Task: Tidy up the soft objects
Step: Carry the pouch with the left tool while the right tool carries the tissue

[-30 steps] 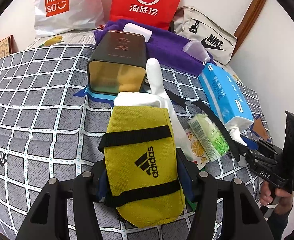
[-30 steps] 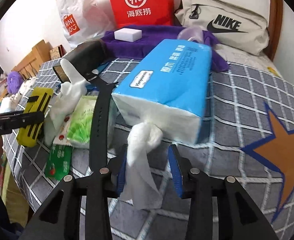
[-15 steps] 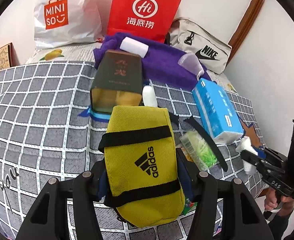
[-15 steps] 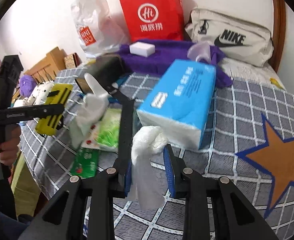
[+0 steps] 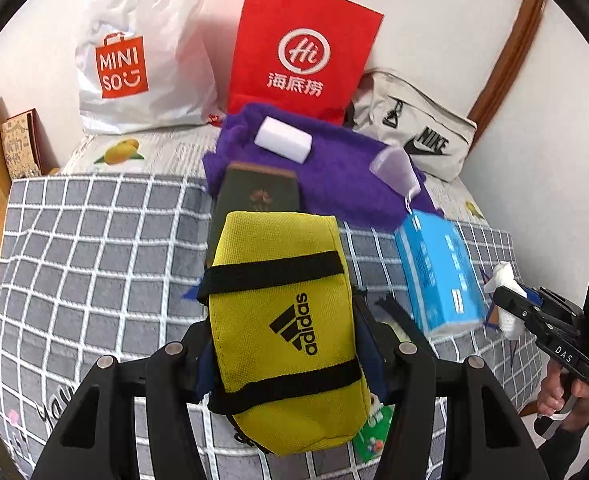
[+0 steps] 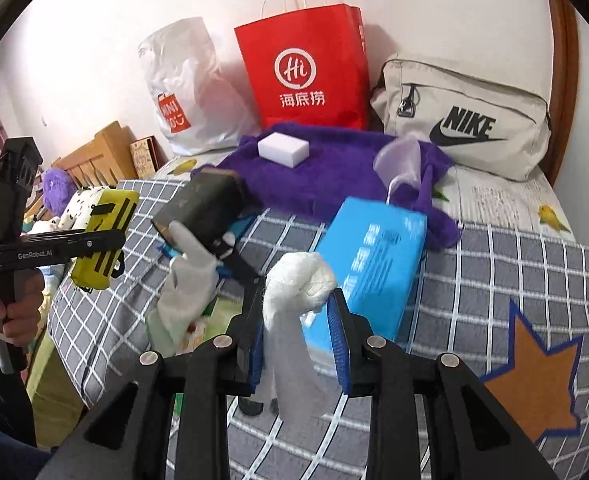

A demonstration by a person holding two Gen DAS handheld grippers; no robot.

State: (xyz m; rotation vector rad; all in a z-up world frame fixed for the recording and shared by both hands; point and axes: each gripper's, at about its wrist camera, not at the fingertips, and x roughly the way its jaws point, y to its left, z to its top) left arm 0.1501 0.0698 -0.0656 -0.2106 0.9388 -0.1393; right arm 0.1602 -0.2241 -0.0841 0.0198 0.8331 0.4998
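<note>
Yellow pouch (image 5: 282, 332) pinched across its sides by left hand-held gripper (image 5: 284, 354), clear of bed (image 5: 94, 248), lower centre | white tissue (image 6: 294, 312) pinched in right hand-held gripper (image 6: 298, 344), jaws just closed, drawn from blue pack (image 6: 370, 264), lower centre | both judged lifted for sorting.

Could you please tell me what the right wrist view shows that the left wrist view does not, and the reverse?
Only the right wrist view shows the white cloth glove lying on the checked grey bedspread and the fluffy purple toy at the far left.

Only the left wrist view shows the black Adidas logo on the yellow fabric pouch.

Both show the left gripper clamping that pouch, the right gripper pinching the white tissue, the blue tissue pack, the red paper bag and the purple plush towel.
</note>
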